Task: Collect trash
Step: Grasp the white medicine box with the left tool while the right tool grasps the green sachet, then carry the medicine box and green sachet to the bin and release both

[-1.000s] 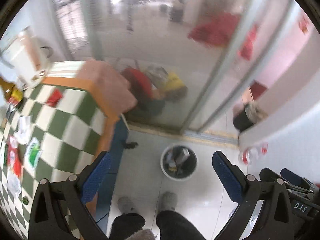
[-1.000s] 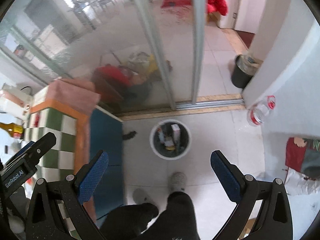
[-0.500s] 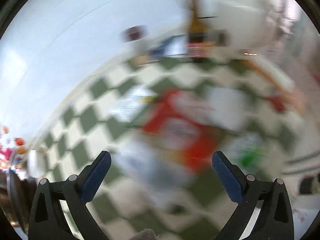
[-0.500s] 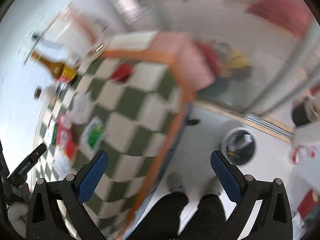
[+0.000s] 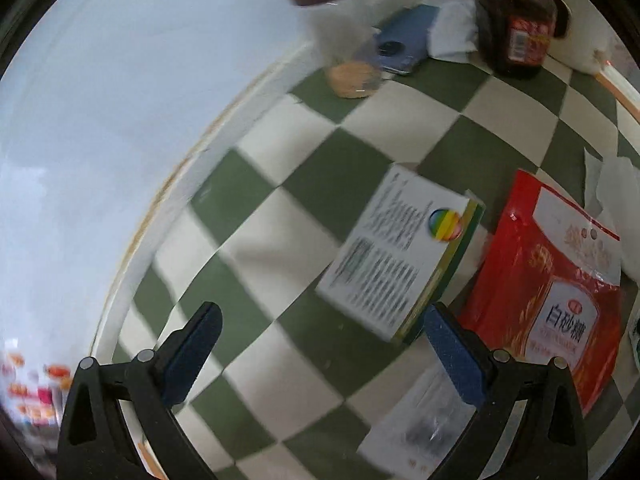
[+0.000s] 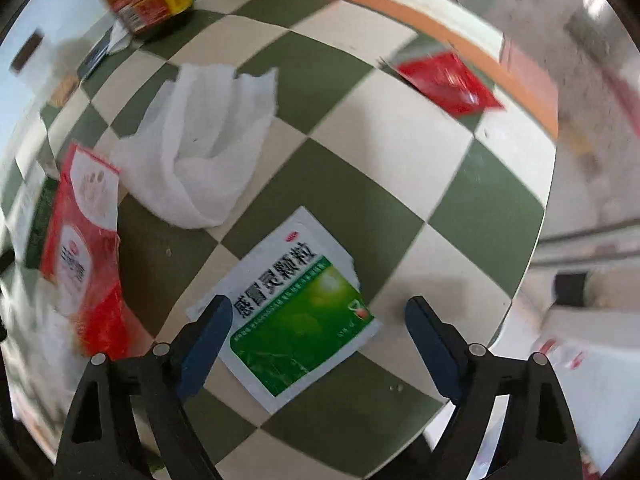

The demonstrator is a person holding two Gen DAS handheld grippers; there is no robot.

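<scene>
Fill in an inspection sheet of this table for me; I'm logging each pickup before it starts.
Surface: green-and-white checkered tablecloth, orange border.
Job's things: green-and-white torn paper sachet; crumpled white tissue; large red plastic sugar bag; small red foil wrapper; white printed cardboard box.
Clutter: brown glass bottle; clear jar with brown lid; blue phone.
Grippers: left tongs open, empty; right tongs open above the sachet, jaws just closing somewhat.
Cables: nothing seen.
Surroundings: pale wall.

Sachet (image 6: 298, 312) on table (image 6: 400, 148), tissue (image 6: 204, 136) behind it, pouch (image 6: 80, 256) left
</scene>
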